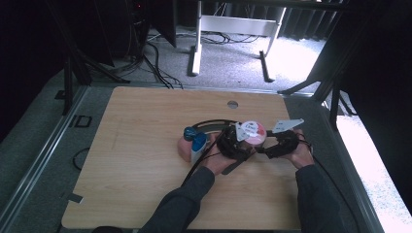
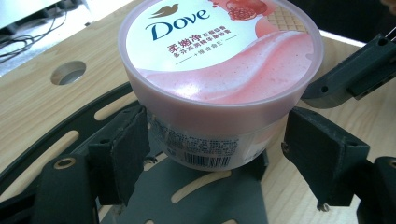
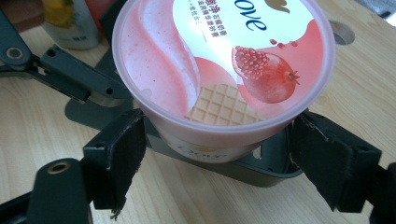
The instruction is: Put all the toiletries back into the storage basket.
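Note:
A pink Dove tub with a printed lid stands on a dark slotted plate right of the table's middle. My left gripper comes at it from the left. Its pads sit against the tub body below the lid, shut on it. My right gripper faces it from the opposite side and is open. Its jaws straddle the tub, with small gaps to the body. In the high view the left gripper and right gripper flank the tub.
A blue-capped bottle and a pink item lie just left of the grippers. A black curved slotted frame lies behind them. A round hole is in the wooden table farther back. The right gripper's jaw shows beside the tub.

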The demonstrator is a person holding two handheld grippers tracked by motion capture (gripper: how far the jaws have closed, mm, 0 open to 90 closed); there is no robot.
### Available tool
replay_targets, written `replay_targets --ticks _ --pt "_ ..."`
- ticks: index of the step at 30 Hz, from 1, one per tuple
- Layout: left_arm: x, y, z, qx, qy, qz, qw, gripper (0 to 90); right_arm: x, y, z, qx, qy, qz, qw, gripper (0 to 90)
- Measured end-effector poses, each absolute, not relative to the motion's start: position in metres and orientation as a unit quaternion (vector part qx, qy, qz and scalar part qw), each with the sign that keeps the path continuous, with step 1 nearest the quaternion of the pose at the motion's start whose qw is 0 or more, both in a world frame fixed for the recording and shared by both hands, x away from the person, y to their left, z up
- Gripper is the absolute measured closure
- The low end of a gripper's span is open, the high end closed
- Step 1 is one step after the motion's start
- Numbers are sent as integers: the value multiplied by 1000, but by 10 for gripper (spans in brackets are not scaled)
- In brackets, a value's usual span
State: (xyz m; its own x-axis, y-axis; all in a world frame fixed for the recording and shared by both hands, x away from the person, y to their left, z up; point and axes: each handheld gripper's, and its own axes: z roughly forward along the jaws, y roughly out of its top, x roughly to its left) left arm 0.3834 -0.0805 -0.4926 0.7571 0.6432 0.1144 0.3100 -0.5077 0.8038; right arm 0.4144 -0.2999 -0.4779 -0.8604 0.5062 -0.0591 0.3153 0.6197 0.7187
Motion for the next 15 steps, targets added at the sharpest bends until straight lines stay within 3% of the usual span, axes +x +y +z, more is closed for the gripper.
replay_targets --ticks 15 --pt "393 -83 -497 840 297 205 404 229 424 -298 -481 242 891 360 129 207"
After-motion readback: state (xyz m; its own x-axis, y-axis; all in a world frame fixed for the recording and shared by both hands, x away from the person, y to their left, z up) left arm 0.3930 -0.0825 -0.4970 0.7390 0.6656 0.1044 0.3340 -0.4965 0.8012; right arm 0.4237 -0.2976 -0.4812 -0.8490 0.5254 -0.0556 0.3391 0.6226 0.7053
